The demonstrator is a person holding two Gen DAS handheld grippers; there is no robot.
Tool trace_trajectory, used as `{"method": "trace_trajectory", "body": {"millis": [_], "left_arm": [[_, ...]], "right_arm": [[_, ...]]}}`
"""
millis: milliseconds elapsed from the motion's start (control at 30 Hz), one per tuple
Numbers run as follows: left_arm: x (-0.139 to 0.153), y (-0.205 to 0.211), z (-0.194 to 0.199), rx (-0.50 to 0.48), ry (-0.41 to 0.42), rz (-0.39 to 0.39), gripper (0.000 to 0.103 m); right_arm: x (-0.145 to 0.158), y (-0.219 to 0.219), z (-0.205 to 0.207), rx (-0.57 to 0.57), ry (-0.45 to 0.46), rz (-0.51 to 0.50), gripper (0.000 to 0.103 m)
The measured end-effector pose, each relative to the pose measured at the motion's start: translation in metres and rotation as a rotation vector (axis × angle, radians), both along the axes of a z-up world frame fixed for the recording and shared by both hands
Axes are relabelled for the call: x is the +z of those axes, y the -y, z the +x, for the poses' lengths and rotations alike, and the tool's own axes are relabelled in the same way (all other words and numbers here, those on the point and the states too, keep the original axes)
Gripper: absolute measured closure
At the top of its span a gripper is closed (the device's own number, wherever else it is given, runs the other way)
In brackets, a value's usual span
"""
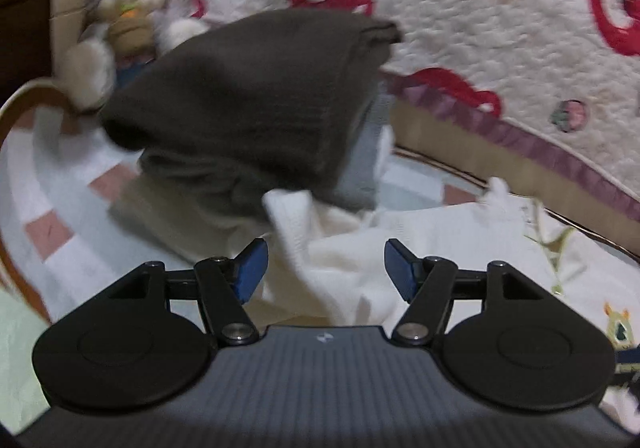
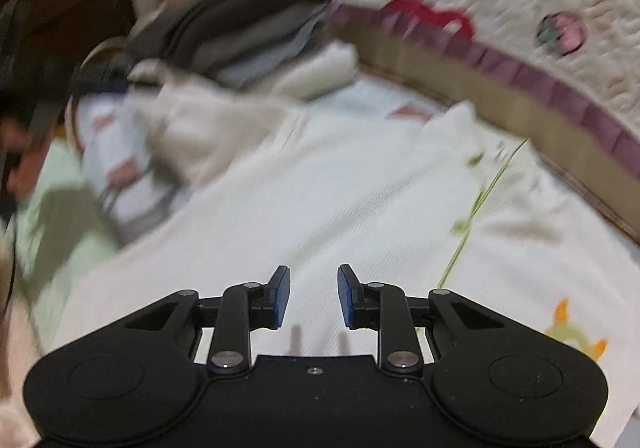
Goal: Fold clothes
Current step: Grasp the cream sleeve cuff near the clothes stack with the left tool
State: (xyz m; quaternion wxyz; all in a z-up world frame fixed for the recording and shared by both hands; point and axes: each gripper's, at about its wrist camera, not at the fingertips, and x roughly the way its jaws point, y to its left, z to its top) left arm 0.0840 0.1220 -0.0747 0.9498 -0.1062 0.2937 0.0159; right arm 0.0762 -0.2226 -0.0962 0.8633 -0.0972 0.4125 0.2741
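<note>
The left tongs [image 1: 325, 268] are seen with the blue pads wide apart, and nothing is pinched between them, though a rumpled bit of the white garment [image 1: 352, 248] is heaped in the gap just in front. The right tongs [image 2: 313, 296] are held with the pads closer together but still not touching, and nothing is gripped; only flat white cloth is seen under them. The white garment [image 2: 340, 199] is spread out on the bed, soft and ribbed, with thin green stems stitched on it. In the right wrist view its long side is stretched from the lower left up to the upper right, and a bunched end is lifted near the far left. Under it a pale sheet [image 1: 48, 183] with pink squares is laid. Farther back a stack of folded clothes [image 1: 248, 87] is piled, with a thick dark brown knit on top and grey and light blue pieces below. A fluffy toy bunny [image 1: 128, 3] is propped just behind the stack. Last, a puffy cream quilt [image 1: 500, 19] with red rings and a purple frill is draped along the back.
</note>
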Motion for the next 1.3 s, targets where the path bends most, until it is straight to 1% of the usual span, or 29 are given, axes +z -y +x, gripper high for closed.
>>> {"method": "trace_trajectory", "body": {"millis": [33,100,167,200,233,267,333,400,433,533,567,600,633,667,700,800,867,967,1100,1133,1233,1300], "left_arm": [[-0.001,-0.001,0.001,-0.001,0.004,-0.015,0.039],[-0.007,-0.004,0.007,0.000,-0.017,-0.032,0.039],[-0.015,-0.006,0.016,0.005,-0.048,-0.013,0.038],[-0.019,-0.006,0.022,0.006,-0.063,0.009,0.036],[-0.022,-0.006,0.026,0.012,-0.070,0.018,0.036],[-0.025,-0.007,0.029,0.022,-0.072,0.019,0.036],[-0.030,-0.009,0.033,0.047,-0.067,0.013,0.036],[-0.035,-0.017,0.035,0.067,-0.066,-0.029,0.033],[-0.038,-0.021,0.037,0.073,-0.071,-0.059,0.033],[-0.048,-0.037,0.041,0.087,-0.093,-0.191,0.033],[-0.051,-0.041,0.041,0.088,-0.090,-0.225,0.035],[-0.053,-0.041,0.041,0.083,-0.088,-0.230,0.042],[-0.053,-0.040,0.040,0.074,-0.086,-0.214,0.048],[-0.053,-0.037,0.040,0.066,-0.083,-0.186,0.059],[-0.052,-0.033,0.039,0.058,-0.077,-0.151,0.067],[-0.046,-0.026,0.035,0.053,-0.073,-0.105,0.079],[-0.042,-0.022,0.031,0.048,-0.077,-0.098,0.083],[-0.036,-0.010,0.021,0.030,-0.091,-0.063,0.084],[-0.026,0.010,0.005,-0.041,-0.086,-0.069,0.084],[-0.023,0.017,0.002,-0.067,-0.077,-0.053,0.084],[-0.012,0.046,-0.008,-0.156,-0.063,0.071,0.084],[-0.007,0.059,-0.014,-0.209,-0.059,0.071,0.084]], "right_arm": [[-0.003,0.000,-0.006,0.007,-0.015,-0.018,0.075],[-0.004,-0.001,-0.010,-0.019,-0.041,-0.049,0.075],[-0.002,-0.002,-0.010,-0.047,-0.069,-0.060,0.075],[0.001,-0.002,-0.011,-0.054,-0.074,-0.068,0.075],[0.004,-0.003,-0.011,-0.058,-0.073,-0.079,0.074],[0.008,-0.005,-0.010,-0.058,-0.073,-0.093,0.071],[0.017,-0.009,-0.009,-0.045,-0.065,-0.133,0.070],[0.026,-0.015,-0.005,-0.024,-0.063,-0.174,0.065],[0.031,-0.017,-0.003,-0.018,-0.063,-0.188,0.064],[0.047,-0.020,0.006,-0.019,-0.069,-0.204,0.063],[0.052,-0.019,0.008,-0.030,-0.071,-0.193,0.063],[0.056,-0.018,0.010,-0.047,-0.071,-0.177,0.062],[0.059,-0.016,0.013,-0.067,-0.071,-0.159,0.062],[0.060,-0.015,0.014,-0.087,-0.072,-0.141,0.061],[0.060,-0.013,0.015,-0.103,-0.072,-0.127,0.060],[0.052,-0.011,0.014,-0.138,-0.086,-0.127,0.060],[0.045,-0.010,0.013,-0.148,-0.095,-0.134,0.060],[0.036,-0.008,0.010,-0.161,-0.107,-0.139,0.060],[0.034,-0.007,0.010,-0.169,-0.106,-0.130,0.060],[0.034,-0.007,0.010,-0.171,-0.103,-0.126,0.060],[0.032,-0.008,0.008,-0.165,-0.097,-0.121,0.060],[0.031,-0.006,0.007,-0.166,-0.097,-0.110,0.060]]}}
